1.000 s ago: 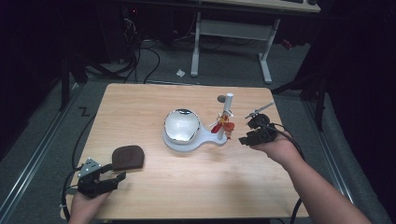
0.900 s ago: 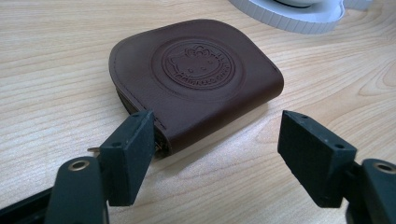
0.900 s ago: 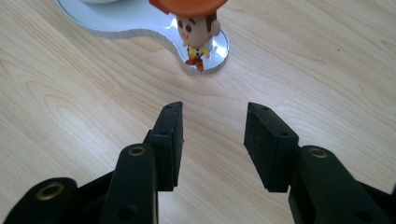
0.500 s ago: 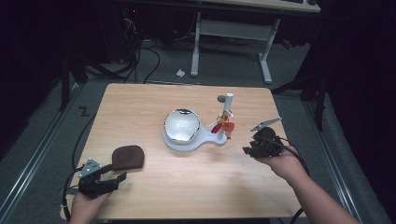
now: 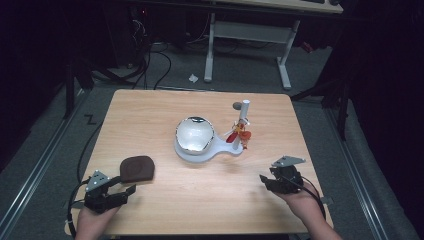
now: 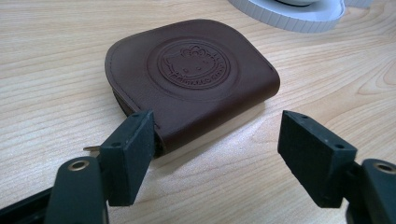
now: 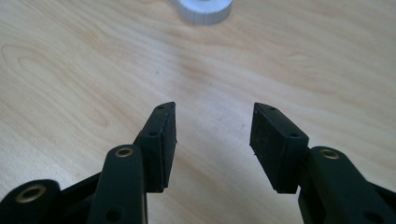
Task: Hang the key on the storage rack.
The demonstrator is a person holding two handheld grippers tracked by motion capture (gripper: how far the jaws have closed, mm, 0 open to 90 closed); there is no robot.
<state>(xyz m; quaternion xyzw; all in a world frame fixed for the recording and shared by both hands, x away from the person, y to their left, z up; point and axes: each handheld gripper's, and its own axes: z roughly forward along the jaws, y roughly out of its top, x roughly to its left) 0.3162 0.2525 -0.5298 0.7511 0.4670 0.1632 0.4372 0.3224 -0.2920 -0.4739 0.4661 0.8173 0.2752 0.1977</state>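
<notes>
the brown pouch (image 6: 191,79) lies flat just ahead of the left gripper (image 6: 215,144), jaws wide and empty; the right gripper (image 7: 212,140), half open, is far off.

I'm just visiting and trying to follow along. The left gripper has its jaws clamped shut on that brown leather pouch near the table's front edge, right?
Not quite. The left gripper has its jaws open, not clamped: the left gripper view shows them spread apart just short of the brown leather pouch, which does lie on the table near the front edge.
</notes>
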